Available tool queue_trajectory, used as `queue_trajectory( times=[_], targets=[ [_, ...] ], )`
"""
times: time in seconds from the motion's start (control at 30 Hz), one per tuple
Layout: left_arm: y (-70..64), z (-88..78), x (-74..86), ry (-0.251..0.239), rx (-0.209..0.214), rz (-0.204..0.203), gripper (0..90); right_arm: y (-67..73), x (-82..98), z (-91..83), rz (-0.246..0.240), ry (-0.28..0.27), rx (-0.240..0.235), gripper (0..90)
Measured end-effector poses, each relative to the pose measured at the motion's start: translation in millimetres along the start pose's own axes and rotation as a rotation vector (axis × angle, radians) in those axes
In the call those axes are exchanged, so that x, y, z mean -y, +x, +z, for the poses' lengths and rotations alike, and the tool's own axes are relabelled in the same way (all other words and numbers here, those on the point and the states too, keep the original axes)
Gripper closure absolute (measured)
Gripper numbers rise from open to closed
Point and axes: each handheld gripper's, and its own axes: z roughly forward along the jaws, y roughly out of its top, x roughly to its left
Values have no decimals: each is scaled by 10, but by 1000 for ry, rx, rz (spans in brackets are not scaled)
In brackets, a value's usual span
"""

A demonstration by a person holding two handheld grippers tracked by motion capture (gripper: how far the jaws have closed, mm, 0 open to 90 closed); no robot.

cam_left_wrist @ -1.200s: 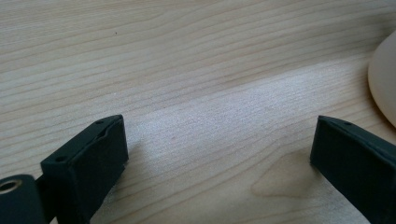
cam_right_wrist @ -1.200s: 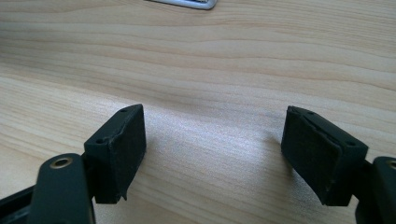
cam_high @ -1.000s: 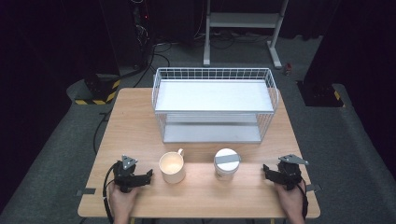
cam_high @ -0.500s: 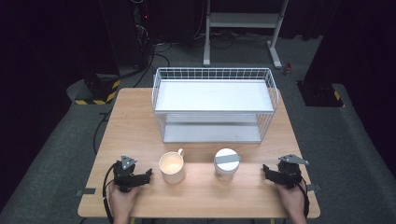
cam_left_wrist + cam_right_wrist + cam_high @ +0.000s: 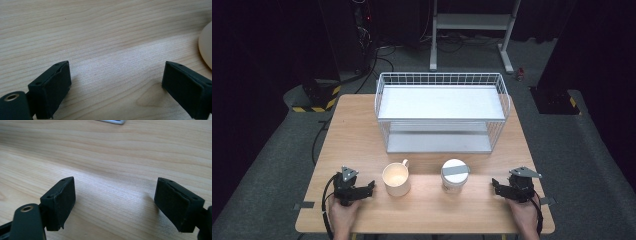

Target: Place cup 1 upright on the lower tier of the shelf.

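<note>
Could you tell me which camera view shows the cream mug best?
The high view: the cream mug stands whole there, handle and open mouth visible. The left gripper view catches just a curved sliver of it at the right edge.

The bench [image 5: 362, 125] is pale, matt wood with visible grain. The rack [image 5: 442, 80] is white-coated wire. The mug [image 5: 396, 180] looks smooth, cream, faintly glossy. The hand-held gripper pads [image 5: 53, 87] are matt black.

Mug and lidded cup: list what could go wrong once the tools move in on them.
1. The mug stands close to the open left tool, handle turned away; a sideways approach may push it rather than grip it.
2. The lidded cup is tall and narrow; a nudge from the open right tool could tip it.
3. The wire rack stands just behind both, so lifted items may clip it.
</note>
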Motion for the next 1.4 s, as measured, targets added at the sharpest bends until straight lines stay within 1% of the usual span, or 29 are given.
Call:
queue_trajectory(
  times=[0.03, 0.07, 0.17, 0.37, 0.4, 0.5, 0.57, 0.6, 0.63, 0.67, 0.73, 0.9, 0.97, 1.03, 1.07, 1.17, 1.23, 1.33, 1.4],
  targets=[
    [0, 0, 0, 0, 0, 0, 91, 0, 0, 0, 0, 0, 0, 176],
    [0, 0, 0, -1, -1, -1, 92, 16, 15, -24, -1, -10, -15, 175],
    [0, -1, 0, 0, -1, -2, 93, 40, 38, -50, -18, -20, -30, 176],
    [-1, 0, 1, -2, -1, -5, 95, 92, 60, -98, -23, -35, -41, 177],
    [-1, 0, 1, -2, -1, -4, 95, 124, 64, -112, -32, -42, -47, 176],
    [-2, 0, 1, -2, -2, -5, 95, 147, 65, -123, -47, -54, -51, 176],
    [-2, -1, 1, -3, -3, -6, 97, 171, 68, -139, -44, -62, -64, 176],
    [-2, -1, 1, -3, -3, -7, 99, 196, 71, -155, -54, -67, -72, 175],
    [-2, -1, 1, -3, -3, -7, 99, 196, 71, -155, -54, -67, -72, 175],
    [-2, -1, 2, -3, -3, -7, 99, 222, 74, -170, -64, -73, -86, 174],
    [-2, -1, 2, -4, -3, -7, 100, 248, 79, -182, -73, -80, -93, 173],
    [2, -3, 1, -3, -4, -5, 104, 296, 84, -202, -78, -80, -115, 170],
    [2, -3, 1, -3, -4, -5, 104, 341, 89, -224, -95, -86, -132, 168],
    [1, -3, 1, -3, -4, -5, 104, 357, 92, -231, -96, -87, -136, 167],
    [4, -4, 1, -3, -6, -2, 106, 383, 96, -239, -111, -92, -149, 164],
    [4, -3, 1, -4, -8, -2, 106, 411, 102, -247, -113, -90, -158, 160],
    [5, -4, 1, -3, -7, -2, 107, 451, 108, -259, -125, -90, -172, 151],
    [6, -4, 0, -5, -8, -1, 108, 476, 111, -270, -125, -89, -188, 146],
    [6, -4, 1, -5, -9, -1, 110, 499, 113, -281, -141, -94, -201, 144]
  ],
)
